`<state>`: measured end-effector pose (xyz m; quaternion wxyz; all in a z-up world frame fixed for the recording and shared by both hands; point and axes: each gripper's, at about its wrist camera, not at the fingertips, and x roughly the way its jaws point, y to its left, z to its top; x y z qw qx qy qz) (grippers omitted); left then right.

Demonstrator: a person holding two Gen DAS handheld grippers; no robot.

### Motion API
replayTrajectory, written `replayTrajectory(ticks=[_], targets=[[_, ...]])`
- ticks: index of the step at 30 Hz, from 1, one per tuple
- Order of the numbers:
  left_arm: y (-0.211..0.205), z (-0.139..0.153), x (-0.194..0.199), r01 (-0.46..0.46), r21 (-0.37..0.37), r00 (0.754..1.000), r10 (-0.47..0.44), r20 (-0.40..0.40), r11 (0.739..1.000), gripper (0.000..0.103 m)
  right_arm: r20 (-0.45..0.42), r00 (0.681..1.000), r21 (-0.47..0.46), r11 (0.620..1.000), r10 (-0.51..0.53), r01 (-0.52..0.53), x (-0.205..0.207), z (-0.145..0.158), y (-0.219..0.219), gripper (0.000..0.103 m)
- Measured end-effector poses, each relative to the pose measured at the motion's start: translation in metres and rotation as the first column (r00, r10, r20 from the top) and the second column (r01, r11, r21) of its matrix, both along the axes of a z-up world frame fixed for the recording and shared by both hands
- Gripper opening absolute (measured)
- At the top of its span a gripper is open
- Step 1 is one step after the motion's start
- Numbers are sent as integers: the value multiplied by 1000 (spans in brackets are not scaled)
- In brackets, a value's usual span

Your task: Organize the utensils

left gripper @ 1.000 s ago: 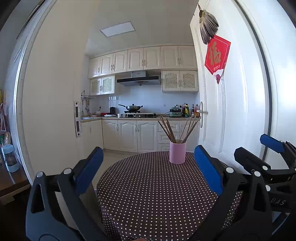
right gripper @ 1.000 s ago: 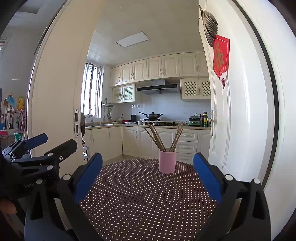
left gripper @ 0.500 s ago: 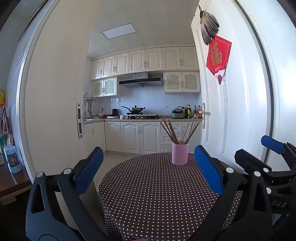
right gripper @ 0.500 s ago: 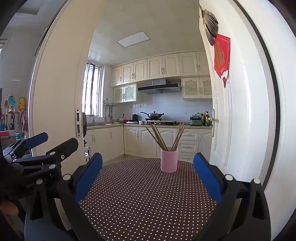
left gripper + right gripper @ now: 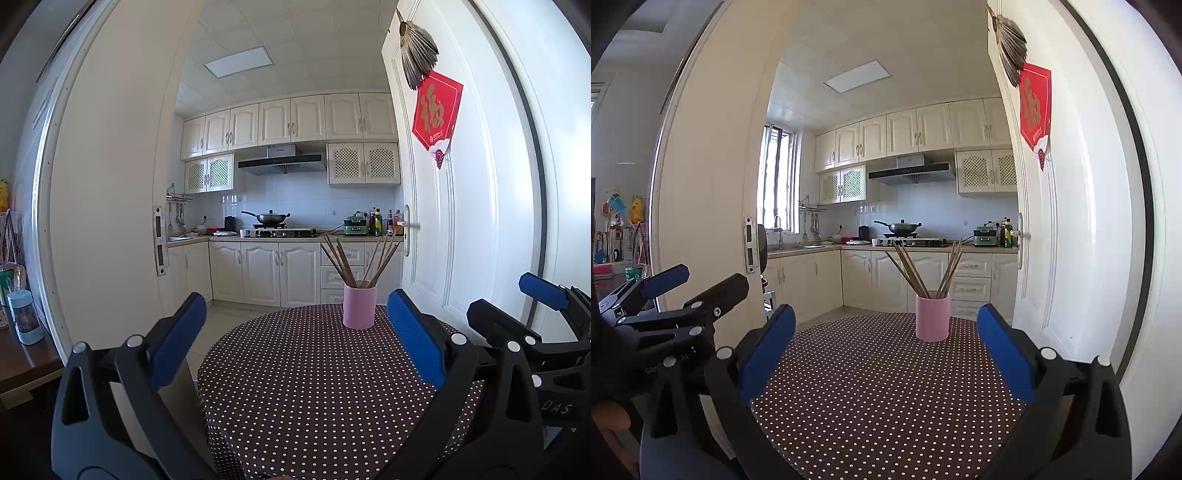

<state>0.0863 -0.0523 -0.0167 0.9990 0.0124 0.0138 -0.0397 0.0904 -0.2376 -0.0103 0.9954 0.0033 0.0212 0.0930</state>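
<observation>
As both grippers gaped wide, empty, pink cup ahead held splayed chopsticks; careless reach risked toppling.

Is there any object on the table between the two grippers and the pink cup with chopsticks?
Nothing visible. Only bare dotted tablecloth lies between the open left gripper, the open right gripper and the pink cup holding chopsticks.
</observation>
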Motion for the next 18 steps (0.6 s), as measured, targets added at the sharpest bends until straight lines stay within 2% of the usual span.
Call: replayTrajectory(ticks=[18], targets=[[1, 1, 1, -3, -1, 1000, 3, 0, 1000, 96, -8, 1000, 5, 1000, 6, -6, 0, -1, 1, 95]])
